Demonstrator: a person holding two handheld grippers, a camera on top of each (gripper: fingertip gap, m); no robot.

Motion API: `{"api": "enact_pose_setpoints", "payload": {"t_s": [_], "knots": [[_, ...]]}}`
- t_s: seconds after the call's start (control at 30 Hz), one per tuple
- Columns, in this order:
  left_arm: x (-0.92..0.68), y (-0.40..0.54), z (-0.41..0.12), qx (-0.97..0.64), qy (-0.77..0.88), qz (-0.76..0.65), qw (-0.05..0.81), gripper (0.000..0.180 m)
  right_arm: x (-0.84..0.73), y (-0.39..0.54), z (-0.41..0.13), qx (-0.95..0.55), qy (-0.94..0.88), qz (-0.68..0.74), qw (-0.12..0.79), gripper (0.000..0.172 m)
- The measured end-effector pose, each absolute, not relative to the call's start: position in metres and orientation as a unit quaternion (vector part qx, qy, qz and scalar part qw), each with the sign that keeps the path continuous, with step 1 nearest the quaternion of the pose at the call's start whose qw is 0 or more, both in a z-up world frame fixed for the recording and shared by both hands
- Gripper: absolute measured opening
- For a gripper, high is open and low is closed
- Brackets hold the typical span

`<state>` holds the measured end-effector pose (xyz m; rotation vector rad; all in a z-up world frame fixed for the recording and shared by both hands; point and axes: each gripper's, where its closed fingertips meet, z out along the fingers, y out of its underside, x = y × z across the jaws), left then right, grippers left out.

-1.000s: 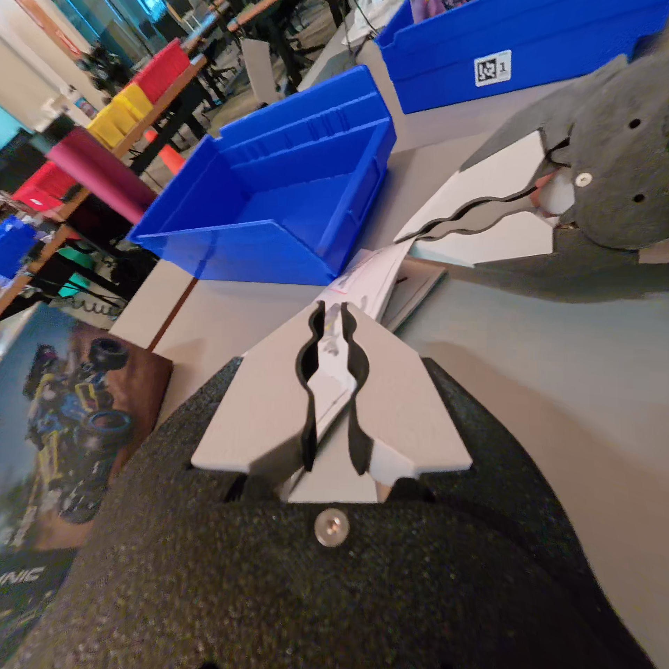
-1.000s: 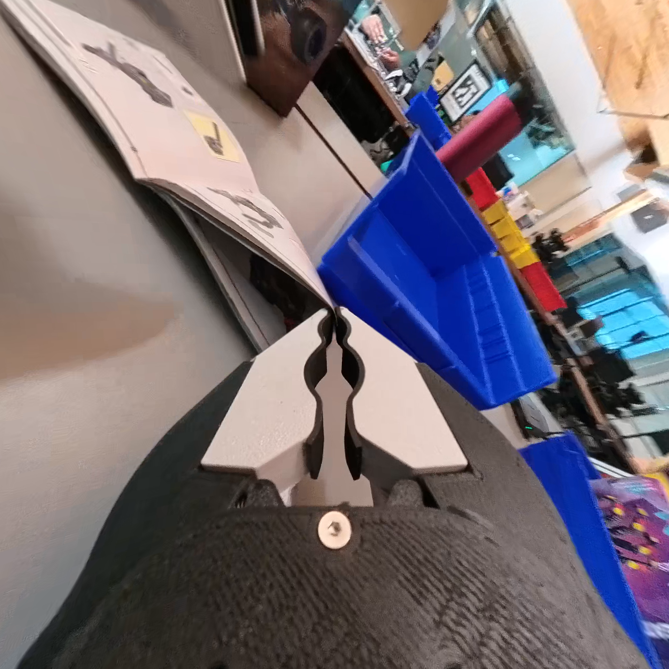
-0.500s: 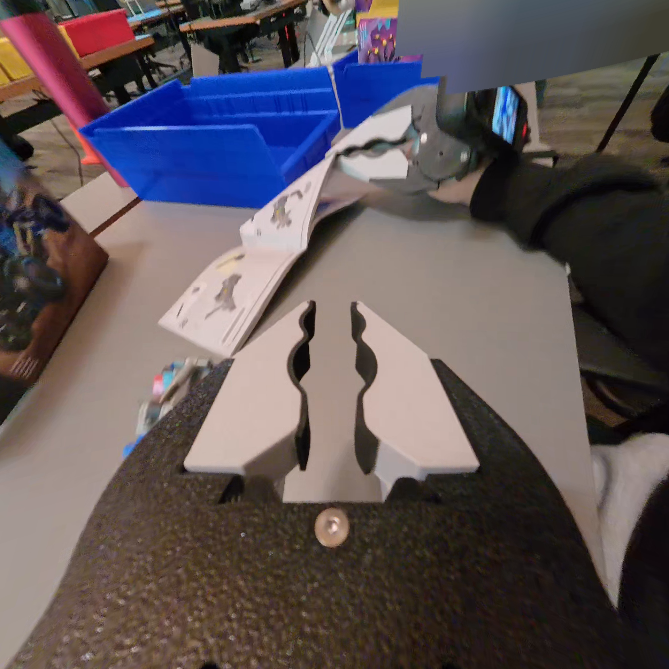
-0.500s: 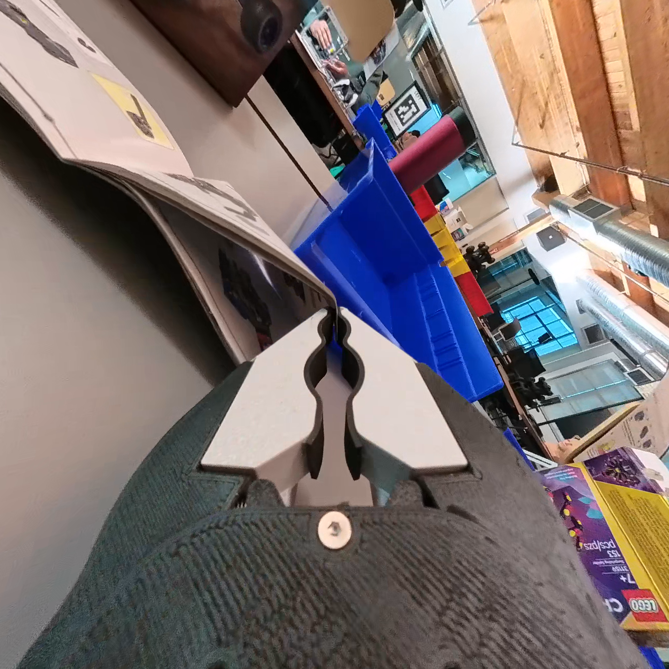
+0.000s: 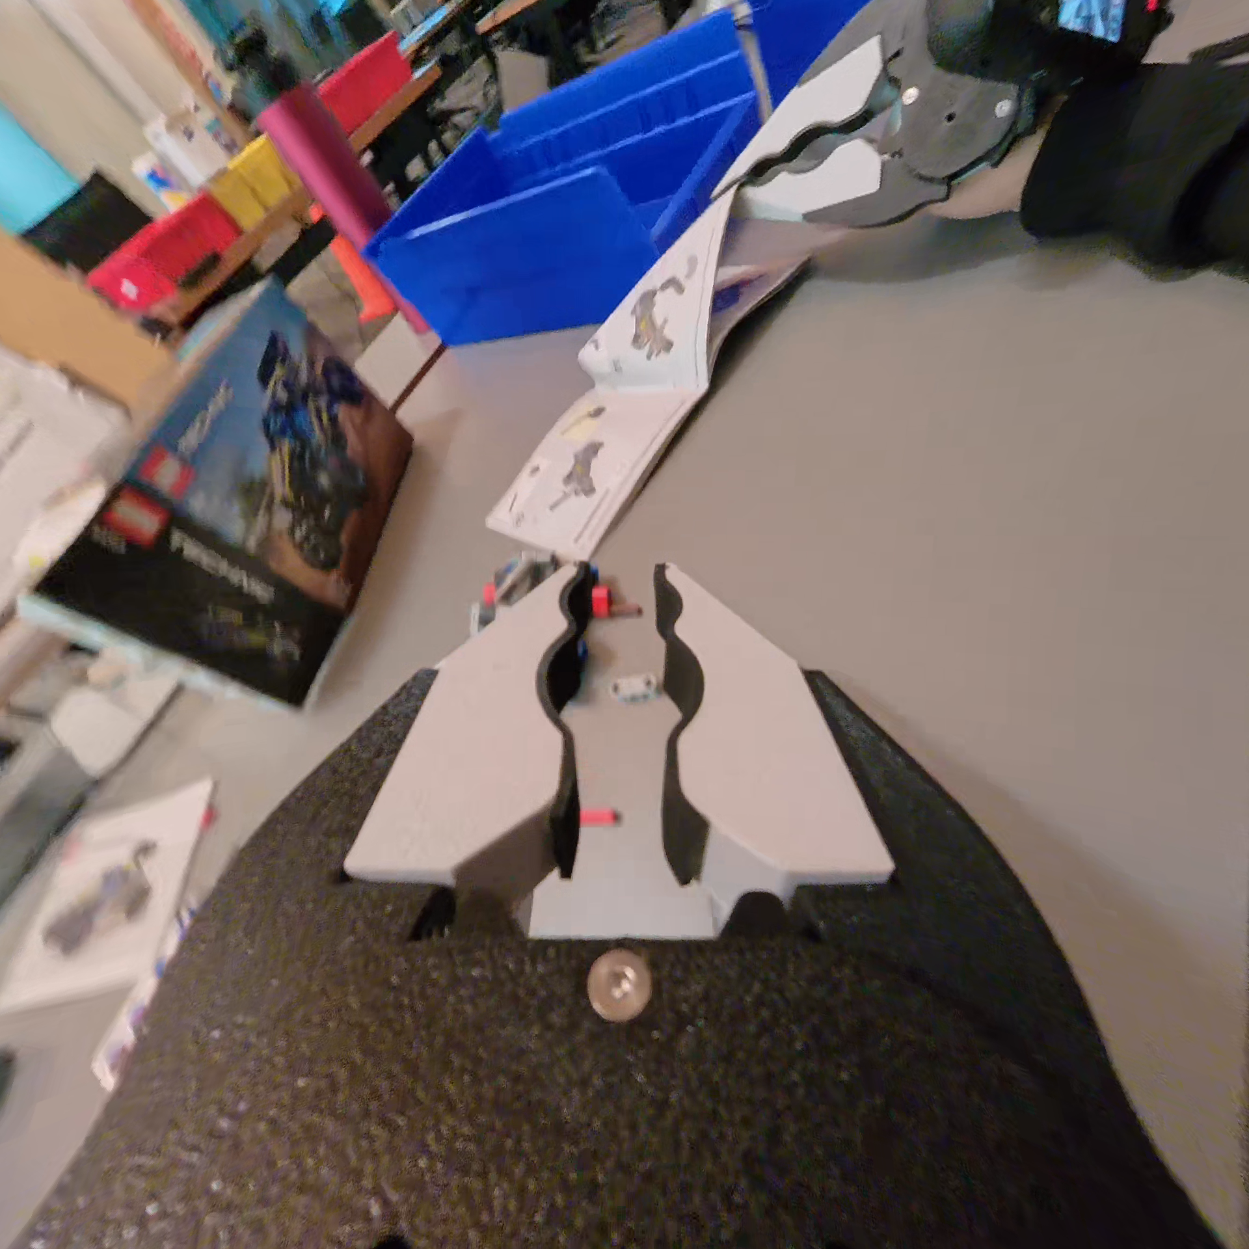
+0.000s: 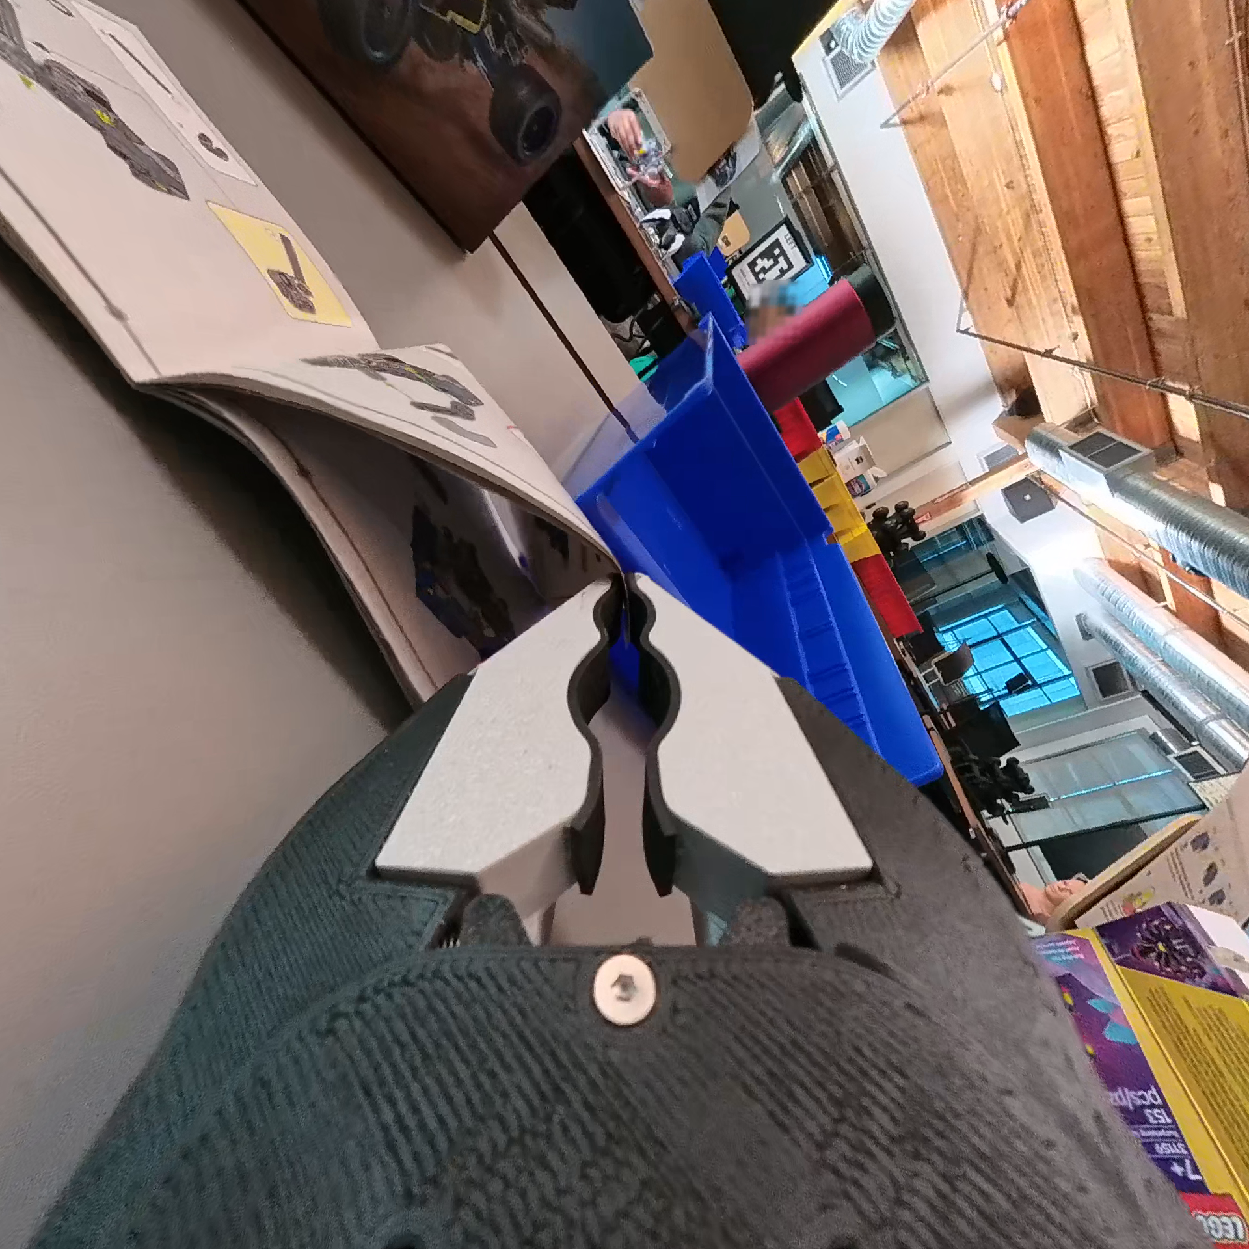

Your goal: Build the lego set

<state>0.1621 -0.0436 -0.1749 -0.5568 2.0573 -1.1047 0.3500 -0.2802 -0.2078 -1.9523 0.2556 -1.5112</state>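
The right gripper point(image 6: 625, 595) is rolled hard onto its side, low over the grey table point(image 5: 946, 541), and its jaws are clenched on the edge of one page point(image 6: 432, 412) of the open instruction booklet point(image 5: 608, 432). That page is peeled up in a curve from the spine while the other pages lie flat. From the left wrist view you can see the same gripper point(image 5: 726, 189) at the booklet's far end, a dark sleeve point(image 5: 1135, 135) trailing behind it, pinching the lifted corner just beside the blue bin point(image 5: 541, 250).

The left gripper point(image 5: 618, 574) sits level at the booklet's near end, pointed along the table, jaws released with a clear gap and nothing gripped. Small building pieces lie on the table under and between them: a red piece point(image 5: 598, 598) near the tips, a white piece point(image 5: 634, 686) further back, a red pin point(image 5: 598, 816) closest to the wrist. Left of the booklet stands a toy set box point(image 5: 257, 486).
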Motion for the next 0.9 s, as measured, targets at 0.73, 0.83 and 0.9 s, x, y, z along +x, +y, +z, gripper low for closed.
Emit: {"api": "enact_pose_setpoints", "payload": {"t_s": [0.73, 0.83, 0.9], "knots": [[0.300, -0.255, -0.232, 0.069, 0.861, -0.305, 0.402, 0.000, 0.331, -0.300, -0.234, -0.791, 0.108, -0.540, 0.268, 0.013], [0.293, -0.249, -0.230, 0.070, 0.855, -0.314, 0.407, 0.000, 0.327, -0.292, -0.255, -0.828, 0.074, -0.504, 0.235, 0.000], [0.288, -0.244, -0.235, 0.077, 0.862, -0.308, 0.396, 0.000, 0.325, -0.285, -0.254, -0.827, 0.060, -0.504, 0.243, 0.000]]}}
